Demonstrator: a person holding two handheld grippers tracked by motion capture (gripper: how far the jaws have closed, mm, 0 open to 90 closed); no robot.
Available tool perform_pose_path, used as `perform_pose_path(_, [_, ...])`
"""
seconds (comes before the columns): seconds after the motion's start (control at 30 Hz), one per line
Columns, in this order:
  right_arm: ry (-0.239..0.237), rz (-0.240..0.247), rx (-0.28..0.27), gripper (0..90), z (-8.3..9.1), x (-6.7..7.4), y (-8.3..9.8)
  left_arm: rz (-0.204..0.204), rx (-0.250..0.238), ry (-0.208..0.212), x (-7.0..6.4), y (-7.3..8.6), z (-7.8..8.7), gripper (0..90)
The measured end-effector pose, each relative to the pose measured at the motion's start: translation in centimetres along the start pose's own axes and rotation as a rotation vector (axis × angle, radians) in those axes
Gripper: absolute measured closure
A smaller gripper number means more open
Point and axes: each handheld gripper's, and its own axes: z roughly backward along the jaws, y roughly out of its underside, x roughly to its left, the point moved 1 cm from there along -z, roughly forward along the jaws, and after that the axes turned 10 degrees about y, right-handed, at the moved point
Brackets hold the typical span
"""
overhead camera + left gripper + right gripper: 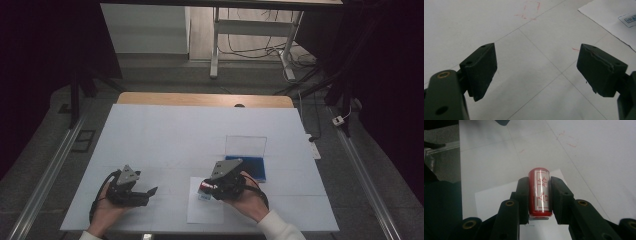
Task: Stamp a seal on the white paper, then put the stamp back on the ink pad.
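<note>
A red stamp with a clear label of red characters sits clamped between the jaws of the right gripper, held over a white sheet of paper near the front edge of the table. In the high view, the right gripper rests in the person's right hand, its nose turned toward the left, the stamp showing as a small red spot at its tip above the paper. Just behind it lies an open blue ink pad case, its clear lid standing upright. Well apart on the left, the left gripper lies low in the left hand, jaws spread wide and holding nothing. The left gripper view shows its pads above bare white tabletop crossed by thin lines and faint red marks.
</note>
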Motion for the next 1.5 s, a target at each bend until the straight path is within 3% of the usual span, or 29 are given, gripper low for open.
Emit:
perform_pose_path(0.47, [0.029,-0.012,-0.006,69.1,0.7,-0.6,0.0,-0.001,0.0,-0.001,0.0,0.0,0.0,17.2])
perform_pose_path(0.93, [0.085,-0.065,-0.049,69.1,2.9,-3.0,0.3,-0.004,0.002,-0.001,0.0,0.1,0.1,17.2])
perform_pose_path(1.5, [0.151,-0.109,-0.044,69.1,4.1,-5.1,1.3,-0.008,0.004,-0.002,0.0,0.1,0.0,17.2])
